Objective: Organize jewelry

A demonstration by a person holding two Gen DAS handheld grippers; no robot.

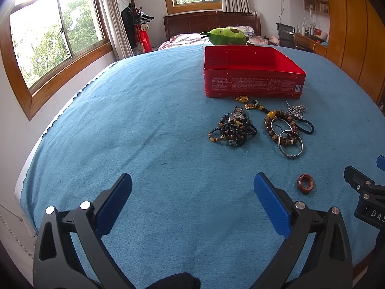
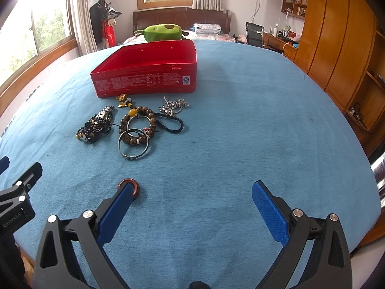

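An open red tin box (image 1: 252, 74) (image 2: 146, 72) stands on the blue cloth. In front of it lies jewelry: a heap of dark bead bracelets with a metal watch (image 1: 234, 128) (image 2: 96, 125), brown bead bracelets with silver bangles (image 1: 285, 132) (image 2: 136, 134), a silver chain (image 1: 297, 109) (image 2: 174, 106), a dark braided cord (image 2: 174, 122) and gold charms (image 1: 247, 102). A reddish-brown ring (image 1: 305, 183) (image 2: 136, 189) lies nearer, partly behind the right gripper's left finger. My left gripper (image 1: 192, 185) is open and empty. My right gripper (image 2: 192, 190) is open and empty.
The blue cloth (image 1: 144, 132) covers a table. A green plush toy (image 1: 226, 36) lies behind the box. A bed, windows, a coat stand and wooden wardrobes (image 2: 336, 48) surround the table. The table edges fall away left and right.
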